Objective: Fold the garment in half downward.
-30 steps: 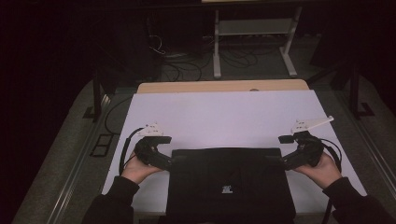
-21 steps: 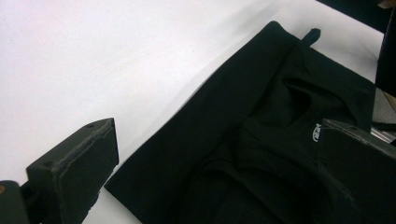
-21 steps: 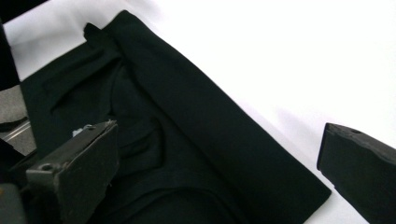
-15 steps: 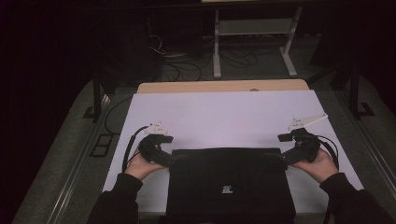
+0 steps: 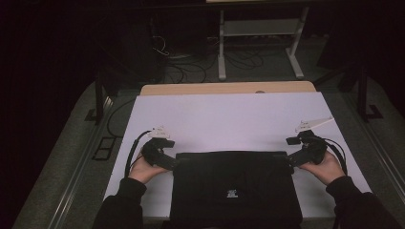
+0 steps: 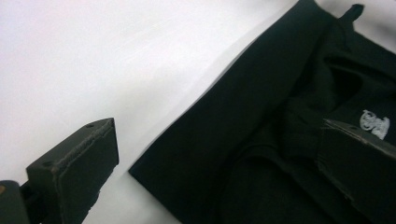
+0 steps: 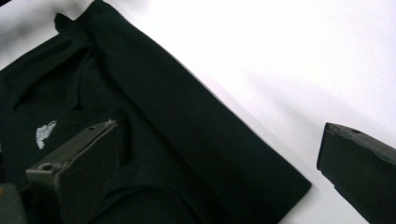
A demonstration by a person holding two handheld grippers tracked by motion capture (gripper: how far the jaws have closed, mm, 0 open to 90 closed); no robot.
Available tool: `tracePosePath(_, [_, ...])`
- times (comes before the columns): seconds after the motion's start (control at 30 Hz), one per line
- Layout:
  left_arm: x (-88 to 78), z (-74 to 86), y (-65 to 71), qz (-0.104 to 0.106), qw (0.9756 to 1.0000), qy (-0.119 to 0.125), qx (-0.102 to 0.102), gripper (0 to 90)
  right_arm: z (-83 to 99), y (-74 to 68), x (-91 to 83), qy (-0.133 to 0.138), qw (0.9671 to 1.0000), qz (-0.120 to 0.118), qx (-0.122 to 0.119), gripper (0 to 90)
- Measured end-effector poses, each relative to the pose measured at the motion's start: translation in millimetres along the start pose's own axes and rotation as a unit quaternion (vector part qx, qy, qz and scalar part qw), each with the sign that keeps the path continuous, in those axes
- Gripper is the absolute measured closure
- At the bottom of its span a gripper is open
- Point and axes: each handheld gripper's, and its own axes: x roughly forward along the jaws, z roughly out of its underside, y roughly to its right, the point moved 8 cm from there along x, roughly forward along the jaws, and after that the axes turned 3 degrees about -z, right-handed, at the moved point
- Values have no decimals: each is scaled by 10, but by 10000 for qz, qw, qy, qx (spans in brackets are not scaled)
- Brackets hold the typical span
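We hold the left gripper [image 5: 168,161] and right gripper [image 5: 292,161] wide at the far corners of the folded black garment [image 5: 234,191] (near edge of the white table [image 5: 229,119]). If either closes on a single layer, the fold could slide apart.

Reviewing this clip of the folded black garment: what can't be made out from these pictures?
- High view: near edge of the black garment, cut off by the frame bottom and sleeves.
- Small white logo, too small to read.
- Left gripper view: one jaw of the left hand-held gripper covers part of the logo.
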Motion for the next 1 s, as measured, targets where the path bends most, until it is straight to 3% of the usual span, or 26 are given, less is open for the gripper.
tracePosePath(0.37, [59,75,-166,-156,9997,113,-154,0,54,160,25,-20,9998,98,172,0])
tracePosePath(0.6, [69,95,-238,-168,9993,199,-277,0,127,246,116,-209,9994,106,235,32])
tracePosePath(0.9, [152,200,-295,-103,9995,-71,-304,0,219,382,176,-355,9987,75,349,142])
tracePosePath(1.0, [160,208,-287,-86,9995,-107,-283,48,242,402,191,-404,9985,100,365,151])
